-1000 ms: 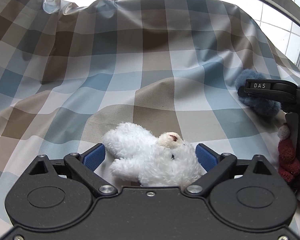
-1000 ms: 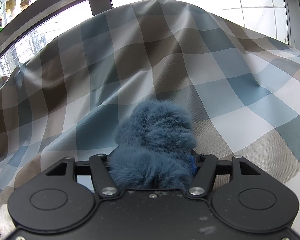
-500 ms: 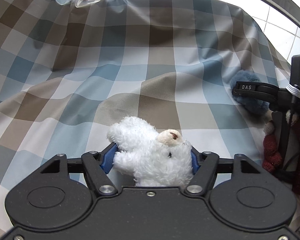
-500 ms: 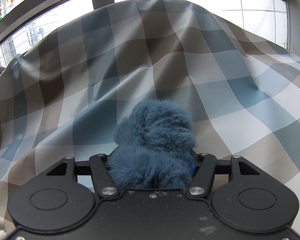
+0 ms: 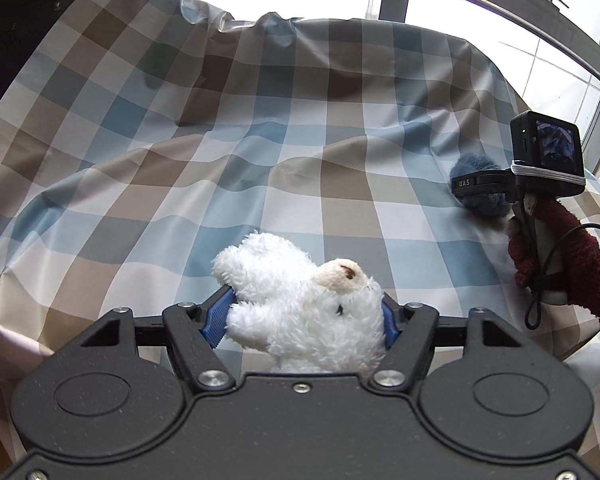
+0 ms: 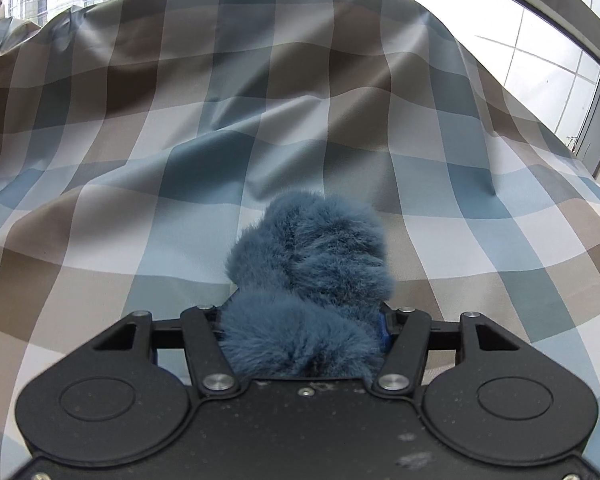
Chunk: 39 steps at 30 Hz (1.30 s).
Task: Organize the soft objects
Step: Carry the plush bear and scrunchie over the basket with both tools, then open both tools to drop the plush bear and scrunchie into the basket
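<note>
Left gripper (image 5: pixel 304 316) pinches the white teddy bear (image 5: pixel 300 304) mid-body between narrowed fingers; right gripper (image 6: pixel 304 320) squeezes the blue fluffy toy (image 6: pixel 308 272) (both light, squashy, probably forgiving).

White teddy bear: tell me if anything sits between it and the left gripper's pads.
Nothing visible does. The left gripper has its blue pads pressed straight into the white teddy bear on both sides. The right gripper likewise clamps the blue fluffy toy with nothing between.

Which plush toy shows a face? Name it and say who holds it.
The white plush bear, clamped in the left gripper, shows a tan snout. The blue fuzzy toy in the right gripper shows only fur.
</note>
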Each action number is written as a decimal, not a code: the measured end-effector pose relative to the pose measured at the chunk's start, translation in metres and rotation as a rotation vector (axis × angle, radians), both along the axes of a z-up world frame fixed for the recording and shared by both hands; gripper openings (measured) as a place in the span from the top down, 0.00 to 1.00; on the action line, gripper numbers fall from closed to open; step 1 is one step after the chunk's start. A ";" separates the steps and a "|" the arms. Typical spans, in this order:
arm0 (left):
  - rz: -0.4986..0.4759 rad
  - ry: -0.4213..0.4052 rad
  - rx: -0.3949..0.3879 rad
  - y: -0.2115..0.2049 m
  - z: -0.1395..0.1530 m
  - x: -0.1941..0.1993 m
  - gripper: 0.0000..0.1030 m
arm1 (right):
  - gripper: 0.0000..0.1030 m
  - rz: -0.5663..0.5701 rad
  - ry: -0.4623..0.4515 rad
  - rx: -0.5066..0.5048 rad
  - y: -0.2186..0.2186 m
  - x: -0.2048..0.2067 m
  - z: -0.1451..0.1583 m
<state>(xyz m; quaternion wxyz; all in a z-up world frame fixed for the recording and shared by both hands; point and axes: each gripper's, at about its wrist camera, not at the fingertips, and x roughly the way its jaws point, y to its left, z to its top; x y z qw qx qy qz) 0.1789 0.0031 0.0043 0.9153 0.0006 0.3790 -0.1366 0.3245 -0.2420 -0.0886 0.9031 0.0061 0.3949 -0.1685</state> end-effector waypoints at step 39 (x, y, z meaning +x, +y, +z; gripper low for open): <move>-0.158 0.283 0.073 -0.006 0.002 -0.073 0.26 | 0.29 0.423 0.246 0.293 0.122 -0.299 0.106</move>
